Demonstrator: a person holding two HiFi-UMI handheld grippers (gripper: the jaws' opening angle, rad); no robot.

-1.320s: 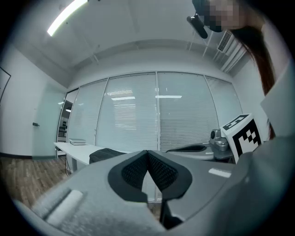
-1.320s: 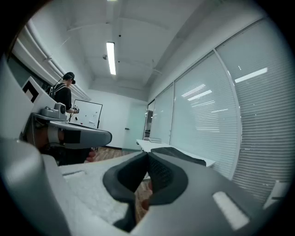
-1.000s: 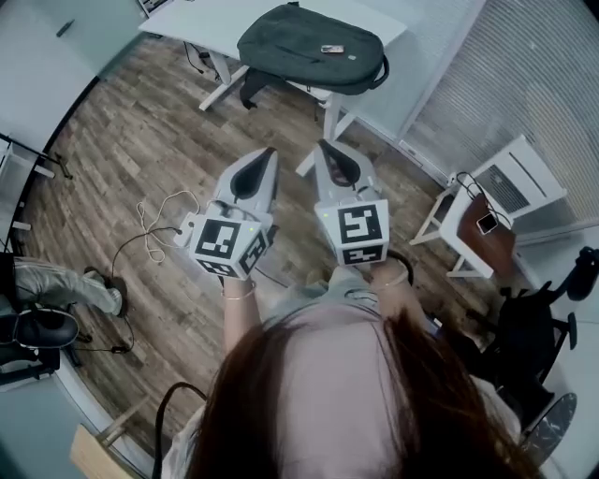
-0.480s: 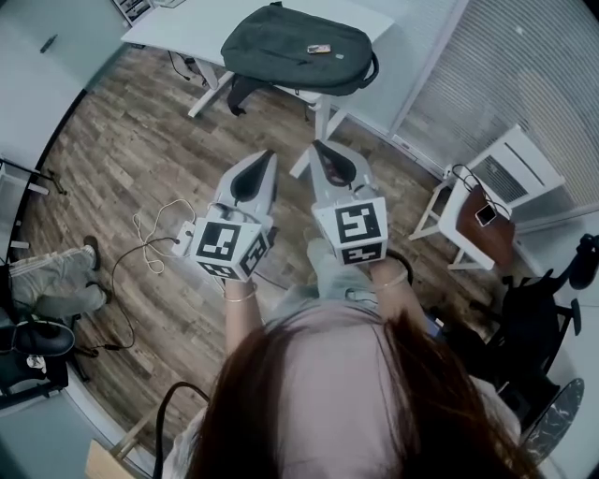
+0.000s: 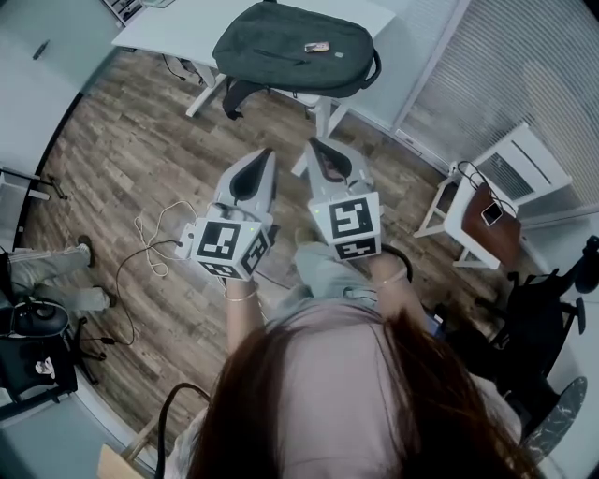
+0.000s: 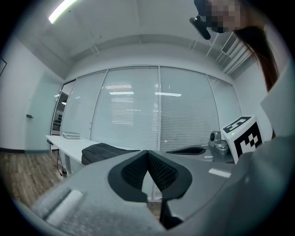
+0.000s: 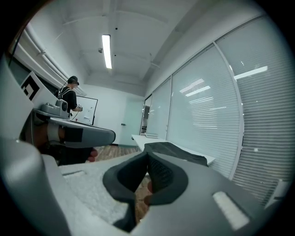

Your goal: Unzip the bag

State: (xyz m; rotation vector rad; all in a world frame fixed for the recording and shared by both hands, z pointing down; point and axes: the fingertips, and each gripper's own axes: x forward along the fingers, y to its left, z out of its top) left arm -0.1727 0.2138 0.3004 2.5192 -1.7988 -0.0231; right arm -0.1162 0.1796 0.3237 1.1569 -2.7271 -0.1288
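Observation:
A dark grey backpack (image 5: pixel 295 47) lies flat on a white table (image 5: pixel 192 26) at the top of the head view, with a small tag on its top face. It also shows in the left gripper view as the backpack (image 6: pixel 103 150) and in the right gripper view as the backpack (image 7: pixel 177 152). My left gripper (image 5: pixel 264 154) and right gripper (image 5: pixel 314 147) are held side by side above the wooden floor, well short of the table. Both point toward the bag. Each has its jaws shut with nothing between them.
The table's white legs (image 5: pixel 314 117) stand ahead of the grippers. A small white side table (image 5: pixel 473 220) with a phone sits at the right by the blinds. Cables (image 5: pixel 154 234) trail on the floor at left. A seated person's legs (image 5: pixel 47 271) show at the far left.
The view has shifted a little closer to the table, so the backpack sits slightly lower and leftward in the frame. Both grippers keep their pose and stay shut.

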